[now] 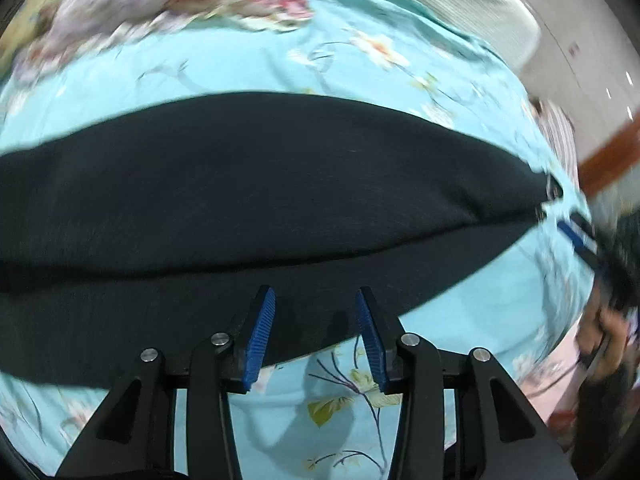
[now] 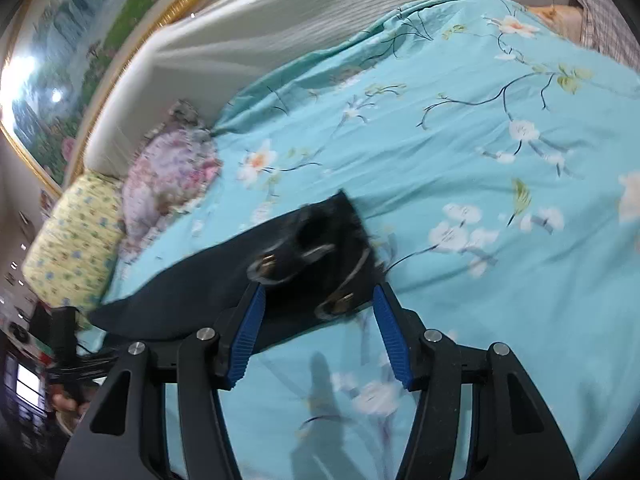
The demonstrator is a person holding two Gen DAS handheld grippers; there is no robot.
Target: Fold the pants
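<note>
Black pants (image 1: pixel 256 200) lie flat across the turquoise floral bedspread (image 1: pixel 248 76), legs laid one on the other. My left gripper (image 1: pixel 316 300) is open, its blue pads just above the pants' near edge, holding nothing. In the right wrist view the pants' waist end (image 2: pixel 320 256) shows metal buckles and rings, blurred. My right gripper (image 2: pixel 318 290) is open, its fingers either side of that waist end, empty. It also shows at the right edge of the left wrist view (image 1: pixel 576 236).
Floral pillow (image 2: pixel 168 176) and yellow patterned pillow (image 2: pixel 76 232) lie at the bed's head by a white padded headboard (image 2: pixel 240 28). A framed landscape picture (image 2: pixel 80 52) hangs behind. Plaid fabric (image 2: pixel 608 20) lies at the far corner.
</note>
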